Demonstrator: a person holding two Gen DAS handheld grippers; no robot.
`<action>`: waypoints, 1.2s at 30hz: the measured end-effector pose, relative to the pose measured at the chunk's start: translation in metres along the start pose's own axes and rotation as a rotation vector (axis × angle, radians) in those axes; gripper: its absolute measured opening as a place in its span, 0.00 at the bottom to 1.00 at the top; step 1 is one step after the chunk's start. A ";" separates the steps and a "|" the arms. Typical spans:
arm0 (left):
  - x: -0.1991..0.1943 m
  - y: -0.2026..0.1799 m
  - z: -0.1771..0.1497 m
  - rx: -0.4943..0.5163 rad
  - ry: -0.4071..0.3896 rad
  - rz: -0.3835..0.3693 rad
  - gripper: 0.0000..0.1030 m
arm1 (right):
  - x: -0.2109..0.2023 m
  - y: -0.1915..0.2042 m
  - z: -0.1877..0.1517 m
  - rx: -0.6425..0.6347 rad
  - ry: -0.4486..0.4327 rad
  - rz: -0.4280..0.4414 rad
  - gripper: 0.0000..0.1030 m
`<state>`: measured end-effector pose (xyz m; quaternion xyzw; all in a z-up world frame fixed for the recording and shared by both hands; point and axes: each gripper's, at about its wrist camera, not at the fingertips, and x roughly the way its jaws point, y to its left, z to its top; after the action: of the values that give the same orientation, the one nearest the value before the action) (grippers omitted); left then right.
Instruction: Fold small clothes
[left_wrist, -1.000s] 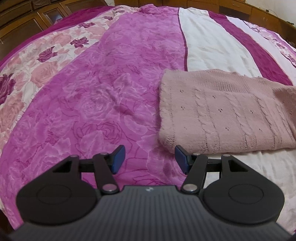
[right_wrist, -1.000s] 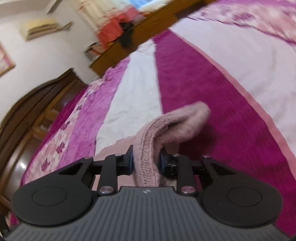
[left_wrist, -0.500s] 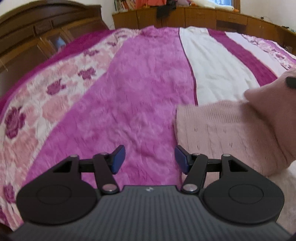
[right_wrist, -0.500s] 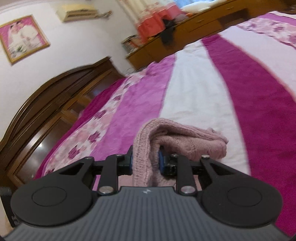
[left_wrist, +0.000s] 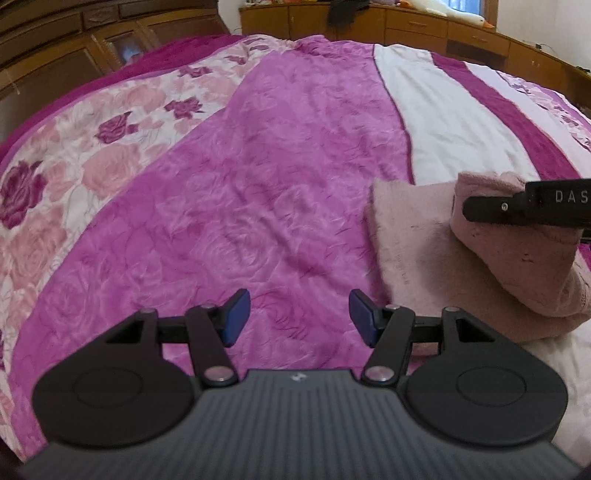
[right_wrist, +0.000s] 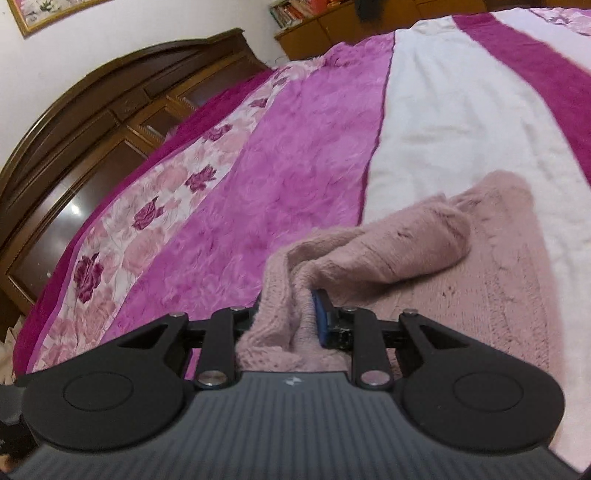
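Pink knit fills the right side of your left wrist view: the sweater (left_wrist: 413, 236) lies on the bed (left_wrist: 258, 184), straddling the magenta and white stripes of the cover, and its lifted flap now hangs over the flat part, where a second ago the whole piece lay spread and unfolded. Your right tongs (left_wrist: 476, 208) have come in from the right edge with that flap pinched. Your left tongs (left_wrist: 299, 317) stand released, nothing between the blue pads, hovering over bare magenta cover just left of the sweater's near corner.

From your right wrist view, the right tongs (right_wrist: 284, 317) are clenched on a bunched fold of the knit, which rolls ahead of you across the lower layer; a second ago that fold stood up against the plain stripes. You appear to be mid-fold: the flap is carried over but not yet laid down, so it likely needs setting flat and square before you let go.
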<state>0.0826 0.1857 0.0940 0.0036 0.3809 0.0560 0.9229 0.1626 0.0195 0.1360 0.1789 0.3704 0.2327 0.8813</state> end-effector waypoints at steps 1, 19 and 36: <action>0.000 0.003 -0.001 -0.005 -0.001 0.004 0.59 | 0.003 0.004 0.000 -0.018 0.003 0.002 0.27; -0.008 -0.009 0.021 -0.019 -0.056 -0.067 0.59 | -0.043 0.011 -0.035 -0.114 -0.034 0.040 0.59; 0.072 -0.093 0.055 0.135 -0.027 -0.226 0.59 | -0.122 -0.115 -0.053 0.126 -0.163 -0.170 0.65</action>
<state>0.1810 0.1027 0.0777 0.0235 0.3692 -0.0743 0.9261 0.0799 -0.1341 0.1142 0.2203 0.3254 0.1179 0.9120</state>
